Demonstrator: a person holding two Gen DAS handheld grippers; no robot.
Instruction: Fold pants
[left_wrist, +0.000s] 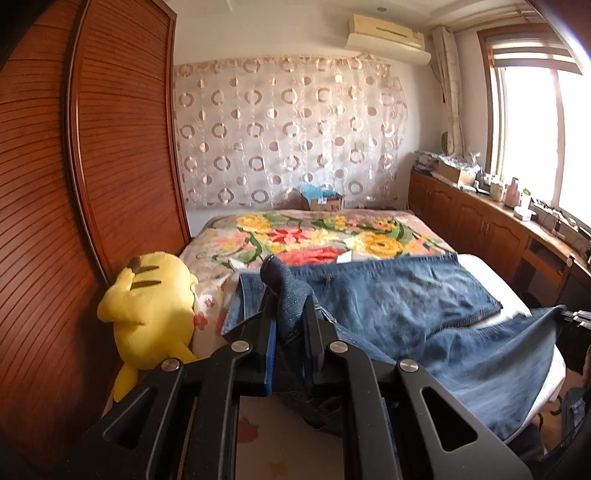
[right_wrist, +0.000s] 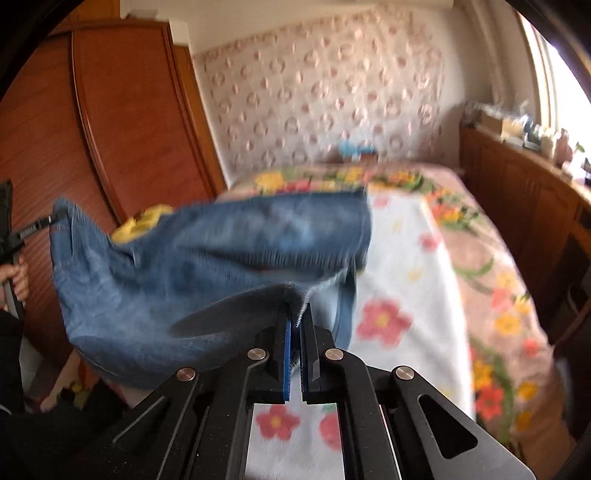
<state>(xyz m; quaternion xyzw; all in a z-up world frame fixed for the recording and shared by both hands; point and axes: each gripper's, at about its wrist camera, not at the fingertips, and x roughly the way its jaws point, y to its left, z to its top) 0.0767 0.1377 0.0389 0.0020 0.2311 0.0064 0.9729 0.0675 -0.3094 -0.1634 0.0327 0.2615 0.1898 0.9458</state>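
Your left gripper (left_wrist: 286, 299) pinches a bunched corner of the blue jeans (left_wrist: 399, 291), fingers narrow on the denim. Your right gripper (right_wrist: 295, 314) is clamped on another edge, pads nearly together. Between them the jeans hang lifted over the bed (right_wrist: 402, 258); a yellow plush toy (left_wrist: 151, 306) sits at nine o'clock.

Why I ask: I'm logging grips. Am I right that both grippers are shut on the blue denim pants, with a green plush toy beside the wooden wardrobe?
Not quite: the plush toy is yellow, per the left wrist view. Both the left gripper and right gripper do clamp the blue denim pants, beside the wooden wardrobe.
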